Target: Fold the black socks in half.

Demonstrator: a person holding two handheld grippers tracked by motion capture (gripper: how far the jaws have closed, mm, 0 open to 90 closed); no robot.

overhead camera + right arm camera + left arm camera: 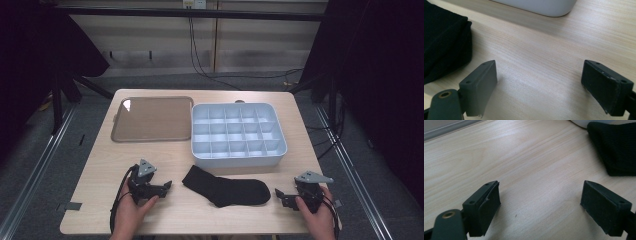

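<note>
High view: the black sock (227,189) lies flat on the desk (100,165) at 6 o'clock from the divided box (238,134). The left gripper (165,187) sits at the sock's 9 o'clock, the right gripper (279,196) at its 3 o'clock.

Left gripper view: fingers (484,207) spread, nothing between; sock (616,147) at 1 o'clock.

Right gripper view: fingers (480,86) spread, nothing between; sock (444,42) at 10 o'clock, box (541,6) at 12 o'clock.

sock (227,190) between left tongs (166,187) and right tongs (278,195), divided box (238,156) behind, tray (152,137) left of box
</note>
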